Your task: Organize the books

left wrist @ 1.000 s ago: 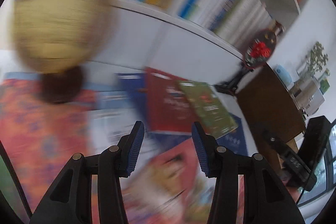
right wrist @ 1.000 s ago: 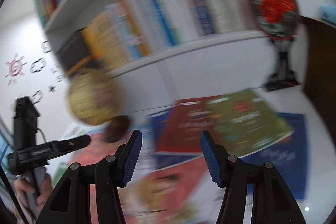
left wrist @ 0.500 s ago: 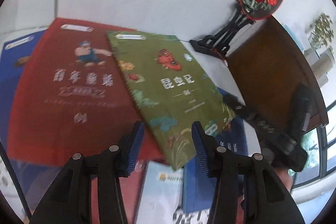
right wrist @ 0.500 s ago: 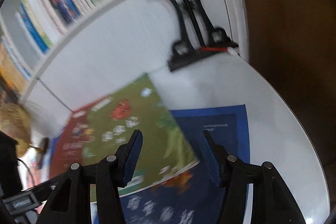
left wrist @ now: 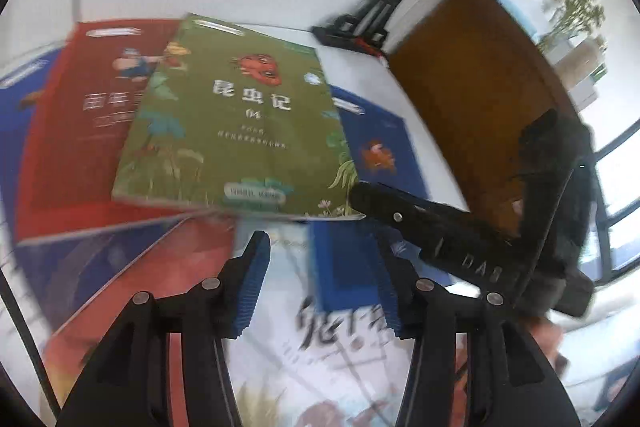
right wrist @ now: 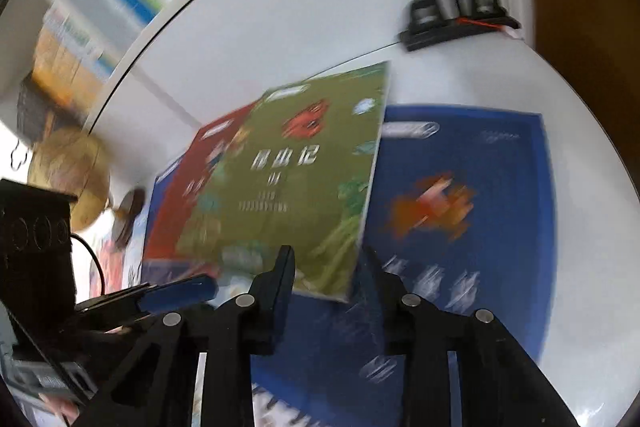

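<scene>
The right gripper (right wrist: 326, 277) hangs over the near corner of the green book (right wrist: 288, 183), its jaws just closing around that corner with gaps still showing. The green book lies on a red book (right wrist: 188, 183) and a blue book (right wrist: 460, 211). A black stand (right wrist: 456, 23) sits far right.

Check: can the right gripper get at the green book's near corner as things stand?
Probably yes. The right gripper has just been closing its jaws, and the green book has its lifted near-right corner between them. It lies on top of the pile, nothing covers that corner, and the left gripper stands clear.
</scene>
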`<state>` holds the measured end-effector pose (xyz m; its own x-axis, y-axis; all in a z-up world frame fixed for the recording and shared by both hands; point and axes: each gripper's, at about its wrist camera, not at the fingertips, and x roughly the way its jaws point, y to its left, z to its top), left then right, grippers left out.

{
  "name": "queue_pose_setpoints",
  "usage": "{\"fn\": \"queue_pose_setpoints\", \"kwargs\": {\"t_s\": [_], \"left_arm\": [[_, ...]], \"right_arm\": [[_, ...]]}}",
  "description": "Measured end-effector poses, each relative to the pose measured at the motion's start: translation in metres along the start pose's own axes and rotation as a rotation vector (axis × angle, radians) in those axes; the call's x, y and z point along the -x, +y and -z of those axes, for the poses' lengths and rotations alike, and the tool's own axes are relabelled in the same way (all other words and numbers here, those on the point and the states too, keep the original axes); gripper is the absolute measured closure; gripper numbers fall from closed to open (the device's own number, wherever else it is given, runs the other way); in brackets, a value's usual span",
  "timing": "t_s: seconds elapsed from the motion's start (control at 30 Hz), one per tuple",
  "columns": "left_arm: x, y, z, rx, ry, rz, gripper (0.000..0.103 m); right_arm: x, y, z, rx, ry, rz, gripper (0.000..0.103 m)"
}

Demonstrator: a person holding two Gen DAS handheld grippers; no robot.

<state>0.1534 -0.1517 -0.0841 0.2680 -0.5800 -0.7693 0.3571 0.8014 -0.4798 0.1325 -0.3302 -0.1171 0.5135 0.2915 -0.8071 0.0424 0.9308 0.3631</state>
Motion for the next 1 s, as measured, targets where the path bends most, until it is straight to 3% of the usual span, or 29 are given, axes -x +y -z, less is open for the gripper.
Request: {"fn": "queue_pose_setpoints", "kwargs": {"t_s": [0.1, 0.27, 0.43, 0.5, 0.57, 0.67, 0.87, 1.0], "left_arm": [[0.021, 0.025, 0.000, 0.068, -0.058, -0.059, 0.056], [0.042, 0.059, -0.017, 0.095, -0.179, -0.157, 0.054], [0.020, 0.063, -0.030, 0.053, -0.162, -0.127, 0.054], [0.004, 0.059, -0.034, 0.052, -0.143, -0.126, 0.052], [0.001, 0.057, -0.034, 0.019, -0.159, -0.114, 0.050], [-0.005, 0.040, -0.029, -0.117, -0.129, -0.186, 0.048], [0.015, 0.042, -0.013, -0.137, -0.087, -0.151, 0.048], [0.038, 0.036, 0.010, -0.168, -0.083, -0.170, 0.048]], "right_arm": [[0.004, -0.001, 0.005, -0.039, -0.016, 0.028, 0.070], [0.015, -0.026, -0.002, -0.215, -0.079, -0.049, 0.070], [-0.016, -0.023, -0.023, -0.239, -0.063, -0.007, 0.070], [-0.020, -0.020, -0.027, -0.231, -0.093, 0.006, 0.070], [-0.026, -0.013, -0.029, -0.222, -0.082, -0.021, 0.070], [-0.026, -0.005, -0.029, -0.199, -0.065, 0.021, 0.067], [-0.015, 0.001, -0.015, -0.182, -0.007, -0.012, 0.066], [-0.006, 0.017, 0.004, -0.139, 0.018, -0.014, 0.067]]}}
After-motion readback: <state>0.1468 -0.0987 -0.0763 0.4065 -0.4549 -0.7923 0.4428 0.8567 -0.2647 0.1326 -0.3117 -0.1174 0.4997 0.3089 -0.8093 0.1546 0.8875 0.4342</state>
